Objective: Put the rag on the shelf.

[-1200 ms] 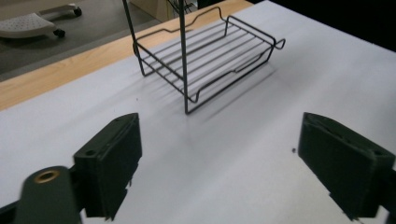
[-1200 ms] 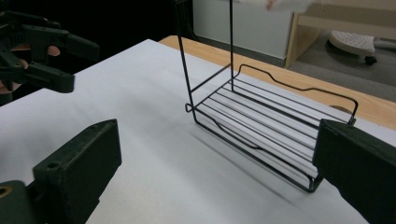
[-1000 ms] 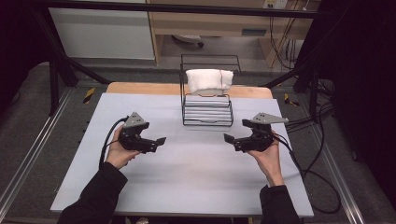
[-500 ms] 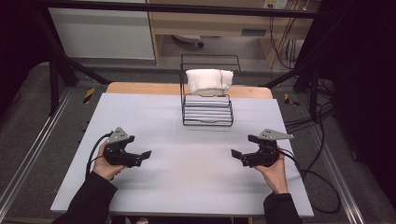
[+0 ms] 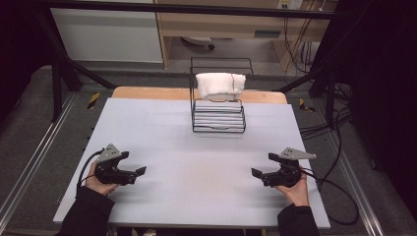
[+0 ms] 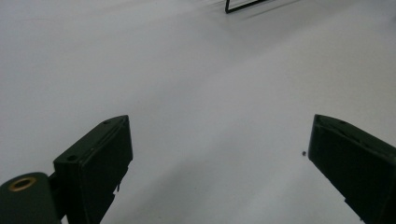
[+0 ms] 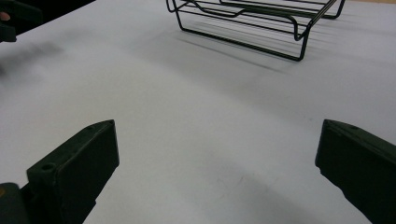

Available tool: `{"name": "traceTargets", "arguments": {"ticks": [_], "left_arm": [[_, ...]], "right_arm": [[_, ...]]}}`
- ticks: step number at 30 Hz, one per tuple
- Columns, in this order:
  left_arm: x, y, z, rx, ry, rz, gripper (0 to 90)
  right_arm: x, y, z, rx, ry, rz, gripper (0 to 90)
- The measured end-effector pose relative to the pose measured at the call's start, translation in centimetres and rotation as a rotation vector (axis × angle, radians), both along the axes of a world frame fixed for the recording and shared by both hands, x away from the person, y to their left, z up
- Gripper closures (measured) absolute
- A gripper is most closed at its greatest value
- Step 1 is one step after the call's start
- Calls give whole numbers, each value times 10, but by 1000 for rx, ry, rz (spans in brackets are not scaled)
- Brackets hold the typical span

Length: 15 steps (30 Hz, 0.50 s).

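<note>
My left gripper (image 5: 133,165) is held low over the near left of the grey table (image 5: 196,147), jaws pointing right. In the left gripper view it (image 6: 217,140) stands wide open with only bare table between the jaws. My right gripper (image 5: 263,166) mirrors it at the near right, jaws pointing left. Its own view shows it (image 7: 217,133) wide open too, holding nothing. A black wire rack (image 5: 218,116) stands at the far middle of the table, with a folded white cloth (image 5: 220,84) draped over its upright back. Both grippers are well short of the rack.
The rack's front rim (image 7: 243,42) lies ahead of the right gripper, and one rack corner (image 6: 243,5) shows at the top of the left gripper view. The other hand's gripper (image 7: 14,18) shows far off. Cables (image 5: 339,196) trail off the table's right side.
Both hands have drawn back from mid-table toward the near edge and slightly outward. The jaws stay open, and the rack and cloth have not moved.
</note>
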<state>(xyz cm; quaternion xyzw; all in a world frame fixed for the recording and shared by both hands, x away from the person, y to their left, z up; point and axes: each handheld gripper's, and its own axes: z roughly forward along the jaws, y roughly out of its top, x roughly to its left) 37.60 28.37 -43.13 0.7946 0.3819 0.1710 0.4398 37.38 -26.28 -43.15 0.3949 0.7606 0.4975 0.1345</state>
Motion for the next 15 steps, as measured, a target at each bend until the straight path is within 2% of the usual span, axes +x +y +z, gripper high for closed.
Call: {"name": "traceTargets", "arguments": {"ticks": [5, 15], "left_arm": [[-1, 1, -4, 1, 5, -1, 66], [-4, 2, -7, 1, 12, -1, 65]], "right_arm": [[-4, -4, -6, -3, 18, 5, 3], [-6, -5, -7, -2, 23, 14, 3]]}}
